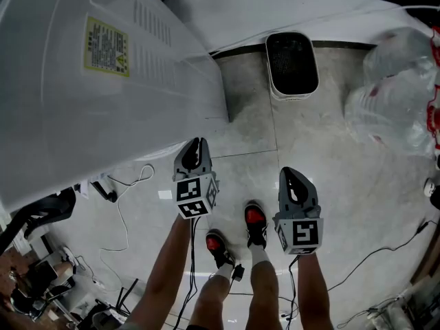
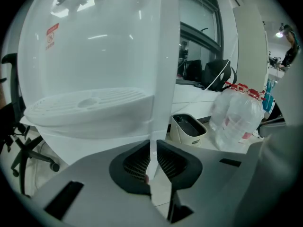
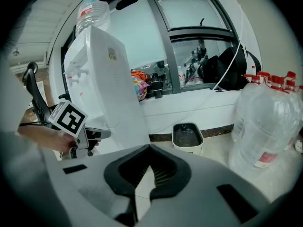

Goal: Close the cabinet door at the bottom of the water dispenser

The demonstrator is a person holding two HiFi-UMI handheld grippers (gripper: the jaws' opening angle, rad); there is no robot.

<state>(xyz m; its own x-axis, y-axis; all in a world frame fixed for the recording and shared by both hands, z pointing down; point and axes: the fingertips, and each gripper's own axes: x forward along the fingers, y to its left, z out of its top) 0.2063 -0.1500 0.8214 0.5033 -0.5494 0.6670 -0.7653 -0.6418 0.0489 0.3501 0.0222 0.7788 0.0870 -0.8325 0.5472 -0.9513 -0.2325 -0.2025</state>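
Clamping the thin white edge of the cabinet door (image 2: 163, 70), your left hand-held gripper (image 2: 152, 150) has its jaws almost together, with the panel pinched between the pads. The door shows edge-on, rising straight up from the jaws, at the foot of the water dispenser (image 1: 103, 81) and just right of the dispenser's ribbed drip tray (image 2: 85, 103).

Your right hand-held gripper (image 3: 150, 148) is clenched on nothing (its tips meet, with only floor (image 1: 309, 136) behind them). It hangs beside the left one, on the side away from the dispenser, and its view catches the left one's marker cube (image 3: 70, 118) low against the dispenser's side.

Past the dispenser's corner a small white bin (image 1: 291, 64) with a dark top stands at the wall. Clear water bottles (image 1: 399, 88) with red caps stand farther from the dispenser than the bin.
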